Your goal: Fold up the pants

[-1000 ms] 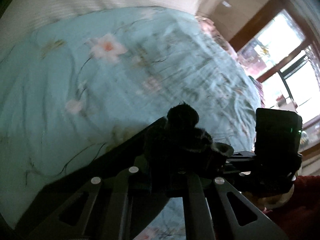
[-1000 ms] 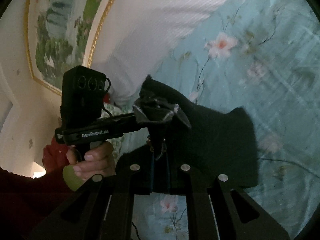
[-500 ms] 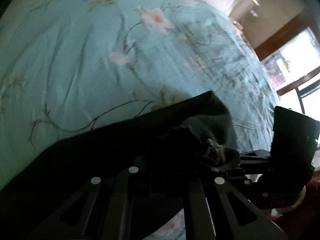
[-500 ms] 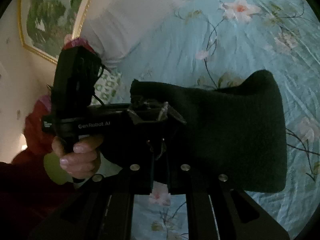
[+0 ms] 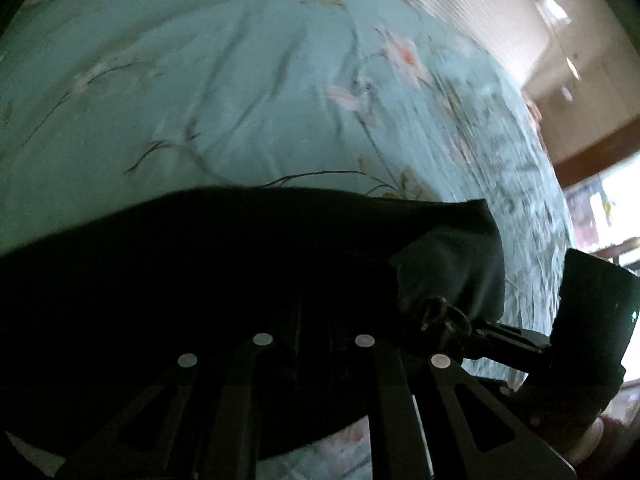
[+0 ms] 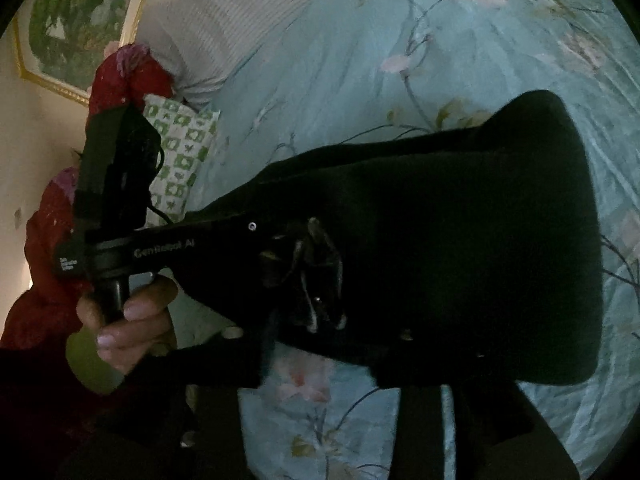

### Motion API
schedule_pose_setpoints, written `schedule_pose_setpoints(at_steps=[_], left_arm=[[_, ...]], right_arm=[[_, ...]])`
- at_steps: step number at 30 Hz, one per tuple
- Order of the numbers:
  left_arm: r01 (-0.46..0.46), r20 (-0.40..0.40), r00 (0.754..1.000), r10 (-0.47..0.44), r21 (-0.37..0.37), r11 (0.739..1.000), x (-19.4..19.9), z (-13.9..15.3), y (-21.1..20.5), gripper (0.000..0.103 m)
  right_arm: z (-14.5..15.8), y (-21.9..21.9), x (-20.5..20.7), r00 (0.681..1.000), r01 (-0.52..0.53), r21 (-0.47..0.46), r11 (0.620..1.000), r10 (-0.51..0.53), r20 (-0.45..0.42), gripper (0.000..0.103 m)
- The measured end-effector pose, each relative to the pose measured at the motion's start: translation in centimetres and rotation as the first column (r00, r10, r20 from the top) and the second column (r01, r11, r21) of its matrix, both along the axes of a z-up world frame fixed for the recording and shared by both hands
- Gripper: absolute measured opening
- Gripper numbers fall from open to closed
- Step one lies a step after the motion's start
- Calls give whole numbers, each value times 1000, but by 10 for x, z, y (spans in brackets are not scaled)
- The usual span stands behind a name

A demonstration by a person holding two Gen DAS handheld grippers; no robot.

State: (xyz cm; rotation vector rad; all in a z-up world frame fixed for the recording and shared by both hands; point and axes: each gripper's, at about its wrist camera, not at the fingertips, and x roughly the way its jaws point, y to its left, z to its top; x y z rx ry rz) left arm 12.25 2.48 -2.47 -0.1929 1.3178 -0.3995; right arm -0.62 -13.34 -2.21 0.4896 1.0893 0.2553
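On bedspread [image 5: 200, 80]: pants [image 6: 460, 240] lowered flat | left gripper [image 6: 316, 276] fingers nearly closed, opening | right gripper [image 5: 444, 320] fingers opening

Each camera sits on a gripper and looks forward along its fingers, tipped steeply down at the bed [image 5: 224, 92].

The left wrist camera is very close to the black pants [image 5: 200, 280], which fill the bottom half of its view. It faces across the blue flowered bedspread toward a window at the far right. The right gripper [image 5: 444, 316] shows at the right edge.

The right wrist camera is also close and looks the other way, toward a framed painting [image 6: 72, 20] and a checked pillow [image 6: 176, 160]. It shows the left gripper [image 6: 316, 272].

Both views share the pants and the bedspread.
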Motion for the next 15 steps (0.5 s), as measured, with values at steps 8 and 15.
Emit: schedule_pose_setpoints(at_steps=[8,15], left_arm=[[-149,-22,989,148,-31,988,-30,6,42,20],[-248,-17,969,247,-39,968,-55,13,79,30]], right_arm=[[4,20,-1,996,-92,-27,995,92,0,50],[26,31,4,991,-126,-24,992,127,35,50]])
